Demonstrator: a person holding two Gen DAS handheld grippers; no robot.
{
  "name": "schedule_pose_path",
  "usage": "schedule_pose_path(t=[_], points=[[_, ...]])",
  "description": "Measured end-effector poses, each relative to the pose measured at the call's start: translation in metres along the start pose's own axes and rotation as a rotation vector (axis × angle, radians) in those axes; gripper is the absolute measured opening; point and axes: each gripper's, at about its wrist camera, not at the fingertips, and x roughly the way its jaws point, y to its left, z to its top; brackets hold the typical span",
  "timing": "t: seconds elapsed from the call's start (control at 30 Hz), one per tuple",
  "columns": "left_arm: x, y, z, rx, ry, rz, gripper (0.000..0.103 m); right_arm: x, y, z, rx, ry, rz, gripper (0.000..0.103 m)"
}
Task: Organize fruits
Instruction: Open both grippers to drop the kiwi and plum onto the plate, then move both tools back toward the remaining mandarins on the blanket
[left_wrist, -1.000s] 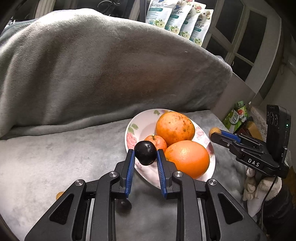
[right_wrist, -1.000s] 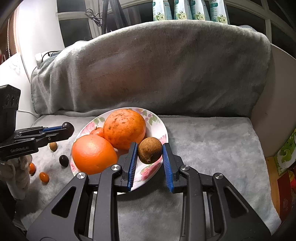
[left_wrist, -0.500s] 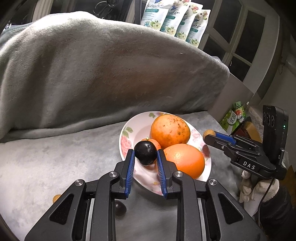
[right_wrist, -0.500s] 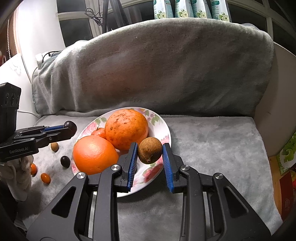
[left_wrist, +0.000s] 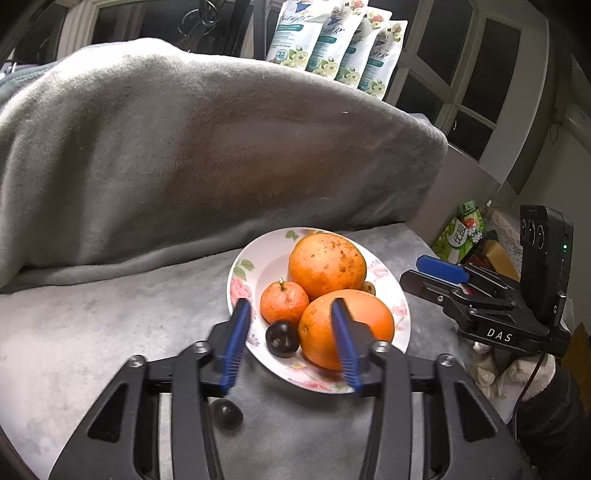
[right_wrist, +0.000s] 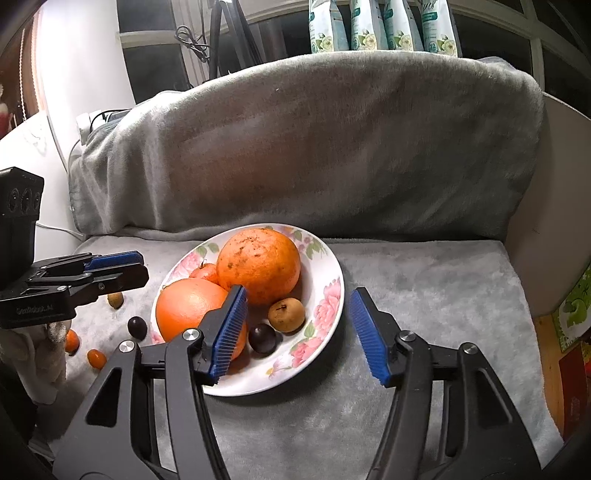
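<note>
A floral plate (left_wrist: 240, 280) (right_wrist: 325, 280) on the grey blanket holds two large oranges (left_wrist: 327, 266) (left_wrist: 369, 321), a small tangerine (left_wrist: 283, 302), a dark plum (left_wrist: 282, 338) (right_wrist: 262, 338) and a brown fruit (right_wrist: 286, 314). My left gripper (left_wrist: 290, 308) is open above the plate's near rim, the plum lying below between its fingers. My right gripper (right_wrist: 297, 299) is open over the plate, the brown fruit lying between its fingers. Each gripper shows in the other's view: the right one (left_wrist: 439, 267), the left one (right_wrist: 129, 260).
Loose fruit lies on the blanket left of the plate: a dark plum (right_wrist: 137, 327) (left_wrist: 226, 413), a brown fruit (right_wrist: 115, 299) and two small orange fruits (right_wrist: 96, 358) (right_wrist: 72, 340). A blanket-covered backrest (right_wrist: 314, 147) rises behind. Packets (left_wrist: 332, 44) stand on the sill.
Both grippers opened. The left let go of the dark plum and the right let go of the brown fruit; both fruits now lie on the plate.
</note>
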Motion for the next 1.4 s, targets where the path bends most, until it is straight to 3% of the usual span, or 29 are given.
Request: schedule_pose_path(t=[0.13, 0.2, 0.33, 1.4], points=[[-0.005, -0.003, 0.001, 0.003, -0.017, 0.006, 0.073, -0.003, 0.001, 0.001, 0.000, -0.011, -0.012, 0.081], [-0.008, -0.004, 0.001, 0.009, -0.026, 0.013, 0.076, -0.005, 0.002, 0.001, 0.001, -0.015, -0.017, 0.089], [-0.011, -0.009, 0.001, 0.033, -0.029, 0.043, 0.081, -0.007, 0.002, 0.002, 0.008, -0.018, -0.025, 0.092], [-0.087, -0.027, -0.014, 0.078, -0.166, 0.086, 0.081, -0.063, 0.035, 0.004, 0.036, -0.095, -0.012, 0.094]])
